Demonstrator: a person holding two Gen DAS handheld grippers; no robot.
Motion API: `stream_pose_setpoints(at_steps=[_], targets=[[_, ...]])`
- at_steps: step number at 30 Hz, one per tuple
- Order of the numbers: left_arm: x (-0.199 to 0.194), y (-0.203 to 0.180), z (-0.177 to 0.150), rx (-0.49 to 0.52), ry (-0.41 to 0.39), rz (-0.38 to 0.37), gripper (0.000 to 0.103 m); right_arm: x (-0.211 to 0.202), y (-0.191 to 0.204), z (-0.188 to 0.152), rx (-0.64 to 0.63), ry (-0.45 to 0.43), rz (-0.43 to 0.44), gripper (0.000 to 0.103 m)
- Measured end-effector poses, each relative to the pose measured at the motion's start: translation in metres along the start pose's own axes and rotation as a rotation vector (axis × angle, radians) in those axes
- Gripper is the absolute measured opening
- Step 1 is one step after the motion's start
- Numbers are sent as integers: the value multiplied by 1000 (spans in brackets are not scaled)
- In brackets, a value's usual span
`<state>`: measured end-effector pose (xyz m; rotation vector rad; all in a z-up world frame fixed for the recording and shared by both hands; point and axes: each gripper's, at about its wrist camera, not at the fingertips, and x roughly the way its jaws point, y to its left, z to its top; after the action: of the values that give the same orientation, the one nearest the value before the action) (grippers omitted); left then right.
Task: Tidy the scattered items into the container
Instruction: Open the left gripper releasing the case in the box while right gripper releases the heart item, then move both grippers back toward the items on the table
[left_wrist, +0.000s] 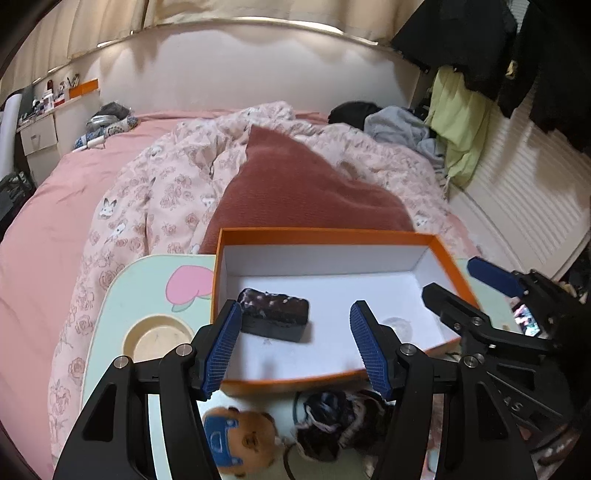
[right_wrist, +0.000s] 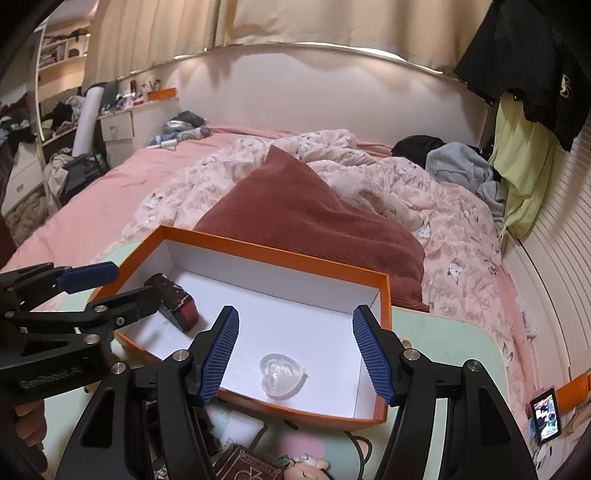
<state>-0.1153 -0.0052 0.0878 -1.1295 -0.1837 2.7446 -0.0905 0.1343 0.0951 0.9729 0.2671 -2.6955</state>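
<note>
Both grippers hang spread wide with nothing between the blue pads: left gripper (left_wrist: 295, 347) low centre in the left wrist view, over the near part of the orange box (left_wrist: 332, 235); right gripper (right_wrist: 295, 354) low centre in the right wrist view, over the box's near right end. Box sits mid-frame on a pale green lap table (left_wrist: 147, 291) on the bed, white inside, open top, orange walls. Already in it: a dark block-shaped item (left_wrist: 275, 314) with pale speckles on top, lying toward the left of the box floor, and a clear heart-shaped piece (right_wrist: 282, 374), see-through and glossy, near the front wall, well apart from the block. Still out on the table, bottom of the left wrist frame: a small brown plush toy (left_wrist: 243, 443) with a blue patch, just beside a dark fuzzy scrunchie-like bundle (left_wrist: 332, 424); both look soft. Bottom of the right wrist frame also shows a dark patterned card box (right_wrist: 251, 465), partly cut off. Judged roughly under halfway: two items in, at least three left outside, close to the box's near wall.
</note>
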Motion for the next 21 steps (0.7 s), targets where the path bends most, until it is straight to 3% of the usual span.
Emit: stream_pose_setpoints(at_steps=[5,9,14,17,21], targets=[[-40,0,0,19,-43,48,62,-38,-13,1,64,-63,59,64],[-68,7,-23,-27,-22,-24,62,-75,-31,-12,180,-84,157,64],[-78,2,-78,-35,18,51,62,-105,-22,-67,191,-81,101,64],[-68,-8,-116,-1,110,16,62,-107,-10,-108,171,-28,75,64],[-70,-19,-145,33,87,69,62,-99,6,-146,131,51,52,64]])
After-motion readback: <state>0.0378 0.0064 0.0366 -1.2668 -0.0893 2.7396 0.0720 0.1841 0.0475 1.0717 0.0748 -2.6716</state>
